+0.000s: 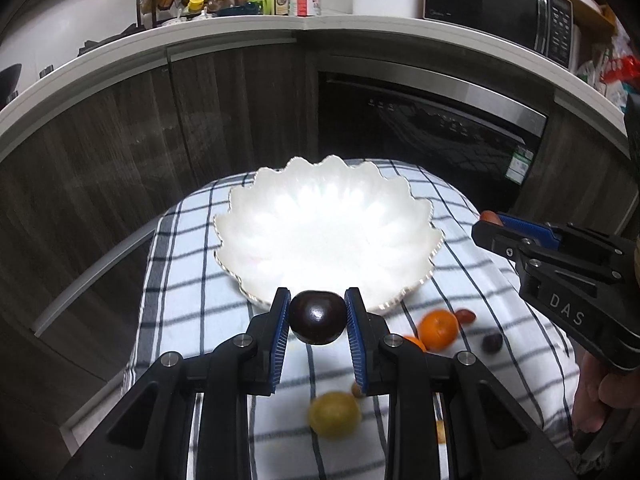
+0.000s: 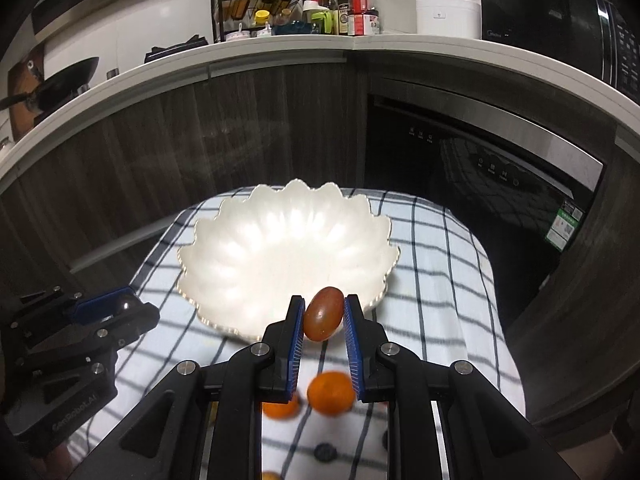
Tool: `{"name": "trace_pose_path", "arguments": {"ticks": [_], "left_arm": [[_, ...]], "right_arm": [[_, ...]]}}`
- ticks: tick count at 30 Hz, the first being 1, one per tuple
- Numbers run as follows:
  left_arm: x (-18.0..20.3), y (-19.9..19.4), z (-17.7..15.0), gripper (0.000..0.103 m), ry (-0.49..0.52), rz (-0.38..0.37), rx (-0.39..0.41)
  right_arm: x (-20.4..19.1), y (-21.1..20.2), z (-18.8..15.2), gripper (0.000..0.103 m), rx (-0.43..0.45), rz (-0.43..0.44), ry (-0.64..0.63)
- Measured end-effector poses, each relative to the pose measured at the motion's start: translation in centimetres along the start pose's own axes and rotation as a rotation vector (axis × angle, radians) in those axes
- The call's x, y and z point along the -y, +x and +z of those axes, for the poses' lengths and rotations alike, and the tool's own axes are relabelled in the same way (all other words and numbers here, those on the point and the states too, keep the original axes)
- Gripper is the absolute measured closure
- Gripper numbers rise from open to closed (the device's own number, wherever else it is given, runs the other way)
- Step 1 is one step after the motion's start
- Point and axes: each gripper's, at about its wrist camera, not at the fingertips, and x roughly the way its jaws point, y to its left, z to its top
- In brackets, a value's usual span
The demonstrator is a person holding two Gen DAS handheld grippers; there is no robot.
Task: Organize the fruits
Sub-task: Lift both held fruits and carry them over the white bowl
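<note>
I see a surface covered by a blue-checked white cloth (image 1: 460, 280), with a big white scalloped bowl (image 1: 328, 232) sitting on it. My left gripper (image 1: 318, 320) hovers at the bowl's near rim, its blue-padded fingers (image 1: 280, 328) clenched partway on a dark round plum (image 1: 317, 316). My right gripper (image 2: 323, 316) hangs at the same rim, to the right of the left one, fingers (image 2: 297, 332) narrowly parted and pinching a reddish-brown oval fruit (image 2: 323, 314), tilted upright. On the cloth below lie two oranges (image 2: 331, 394), a yellow-green lemon (image 1: 334, 414) and a few small dark fruits (image 1: 491, 342).
</note>
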Motion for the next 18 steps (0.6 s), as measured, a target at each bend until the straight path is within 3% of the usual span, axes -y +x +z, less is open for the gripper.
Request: {"name": "trace_pose_path", "arguments": {"ticks": [18], "left_arm": [[-1.9,4.3,3.1,0.075,-0.030,0.010,-0.008]], "right_arm": [[0.7,5.0,2.5,0.082,-0.044,-0.021,0.037]]}}
